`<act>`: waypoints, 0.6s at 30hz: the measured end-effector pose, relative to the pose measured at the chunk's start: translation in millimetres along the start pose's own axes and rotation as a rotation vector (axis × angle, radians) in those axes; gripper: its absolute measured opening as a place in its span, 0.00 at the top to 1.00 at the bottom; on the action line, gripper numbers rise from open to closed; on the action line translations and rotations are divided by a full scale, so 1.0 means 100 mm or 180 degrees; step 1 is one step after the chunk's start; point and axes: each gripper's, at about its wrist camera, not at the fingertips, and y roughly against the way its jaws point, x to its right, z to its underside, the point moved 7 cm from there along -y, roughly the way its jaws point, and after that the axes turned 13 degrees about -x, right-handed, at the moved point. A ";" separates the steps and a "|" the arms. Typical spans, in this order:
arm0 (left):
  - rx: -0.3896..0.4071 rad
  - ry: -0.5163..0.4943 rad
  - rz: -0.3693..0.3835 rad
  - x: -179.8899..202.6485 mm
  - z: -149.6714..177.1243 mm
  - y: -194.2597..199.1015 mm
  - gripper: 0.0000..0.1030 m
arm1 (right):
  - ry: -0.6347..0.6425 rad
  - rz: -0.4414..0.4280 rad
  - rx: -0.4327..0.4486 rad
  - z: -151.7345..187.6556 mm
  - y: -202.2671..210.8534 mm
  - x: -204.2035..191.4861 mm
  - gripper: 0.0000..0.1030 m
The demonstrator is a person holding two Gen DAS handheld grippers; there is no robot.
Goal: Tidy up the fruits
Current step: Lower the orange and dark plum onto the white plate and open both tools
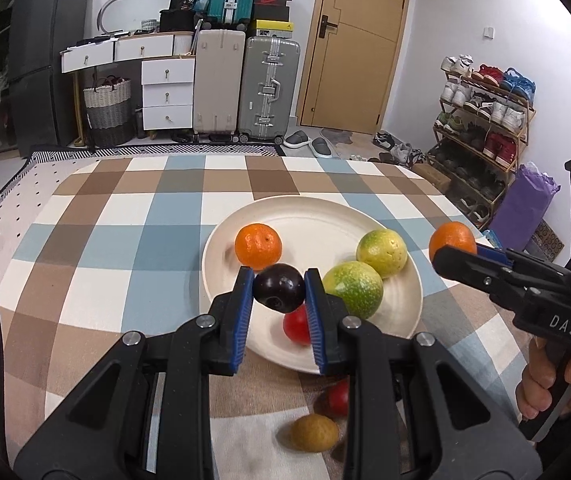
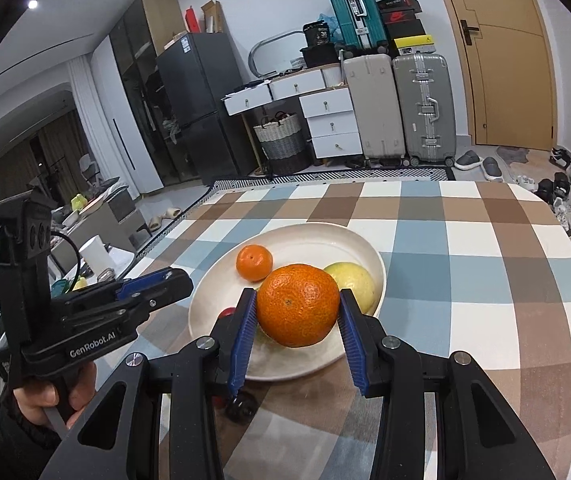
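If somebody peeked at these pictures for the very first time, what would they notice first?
Probably the bright fruit held up in the air: the right gripper is pinching a big orange mandarin, and the left gripper is pinching a dark plum, both over the near edge of the cream plate. That plate sits on a checked tablecloth and already holds another mandarin and two green-yellow fruits.
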 end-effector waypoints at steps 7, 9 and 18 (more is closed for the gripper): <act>-0.0085 0.0013 0.0037 -0.04 -0.05 -0.20 0.78 | -0.0060 0.0058 -0.0045 -0.10 -0.15 0.02 0.60; -0.0072 -0.0004 -0.0013 -0.06 -0.05 -0.21 0.78 | -0.0062 0.0051 -0.0066 -0.13 -0.19 0.01 0.60; -0.0062 0.0051 -0.0023 -0.15 -0.06 -0.28 0.78 | 0.0071 0.0112 -0.0144 -0.30 -0.42 -0.11 0.60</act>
